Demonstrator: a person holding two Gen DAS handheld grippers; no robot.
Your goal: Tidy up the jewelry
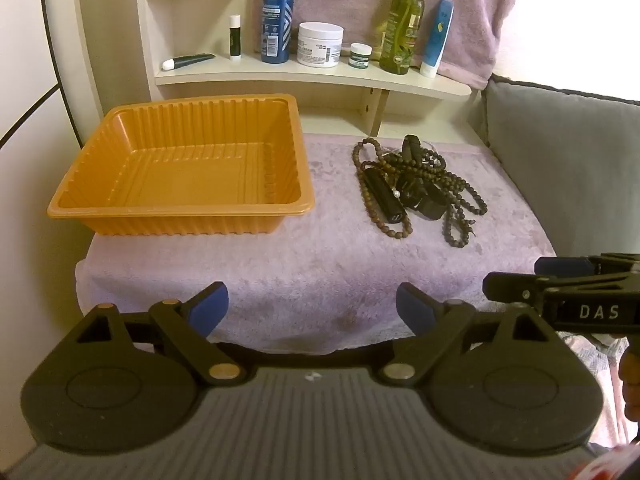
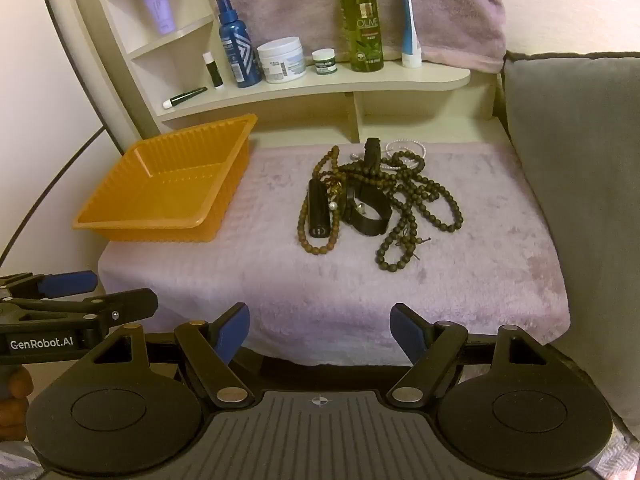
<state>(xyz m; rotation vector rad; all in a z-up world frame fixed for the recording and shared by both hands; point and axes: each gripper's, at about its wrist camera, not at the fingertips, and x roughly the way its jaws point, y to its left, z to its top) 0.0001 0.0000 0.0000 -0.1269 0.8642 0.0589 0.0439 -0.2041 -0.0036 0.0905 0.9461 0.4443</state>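
Note:
An empty orange plastic tray [image 1: 180, 211] [image 2: 148, 226] sits at the left of a lilac towel [image 1: 280, 272]. To its right lies a tangled jewelry pile [image 1: 420, 188] [image 2: 372, 200]: brown bead necklaces, a black tube-shaped case [image 2: 318, 212], a black strap [image 2: 368, 216] and a pearl bracelet [image 2: 404, 148] at the back. My left gripper [image 1: 312, 300] [image 2: 124, 290] is open over the towel's front edge, with nothing between its fingers. My right gripper [image 2: 320, 320] [image 1: 512, 275] hovers open beside it, in front of the pile and well short of it.
A cream shelf [image 1: 312, 76] behind the towel carries a blue spray bottle [image 1: 276, 20], a white jar, a green olive bottle [image 2: 360, 20] and tubes. A grey cushion [image 1: 560, 152] borders the right side. A wall rises to the left of the tray.

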